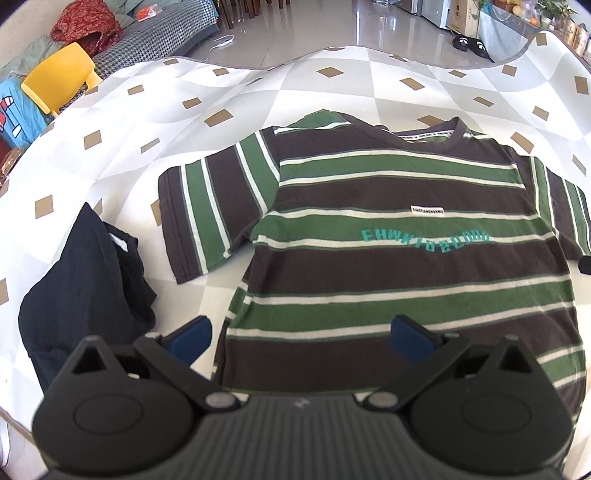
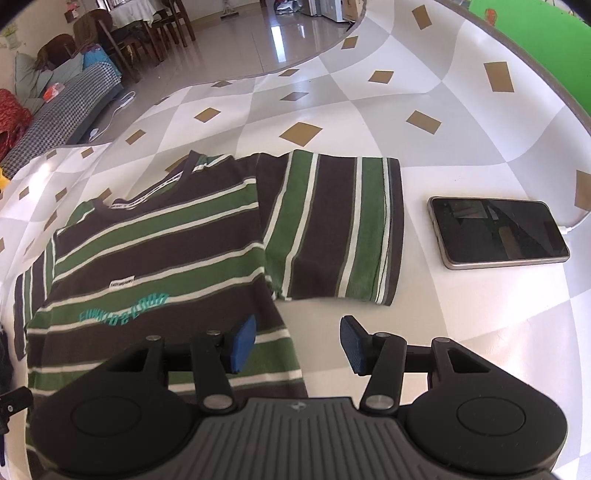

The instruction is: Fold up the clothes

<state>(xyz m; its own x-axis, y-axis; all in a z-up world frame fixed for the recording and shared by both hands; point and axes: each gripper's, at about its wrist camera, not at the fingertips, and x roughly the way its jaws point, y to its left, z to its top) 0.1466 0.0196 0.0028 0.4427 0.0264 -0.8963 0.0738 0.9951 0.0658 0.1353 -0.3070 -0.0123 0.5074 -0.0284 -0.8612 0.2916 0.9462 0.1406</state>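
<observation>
A T-shirt (image 1: pixel 388 266) with brown, green and white stripes lies flat, front up, on the checked table cover (image 1: pixel 122 122), collar at the far side. Its left sleeve (image 1: pixel 210 206) is spread out in the left wrist view. In the right wrist view the same T-shirt (image 2: pixel 159 258) shows its right sleeve (image 2: pixel 340 229) spread flat. My left gripper (image 1: pixel 301 339) hangs open above the lower left hem, nothing between its blue pads. My right gripper (image 2: pixel 297 345) is open too, above the shirt's right side edge, with one pad over cloth and the other over bare table.
A crumpled dark garment (image 1: pixel 85 280) lies left of the shirt. A phone (image 2: pixel 498 230) with a cable lies right of the right sleeve. A yellow chair (image 1: pixel 59 79) and a sofa (image 1: pixel 162 33) stand beyond the table. The far half of the table cover (image 2: pixel 332 103) is bare.
</observation>
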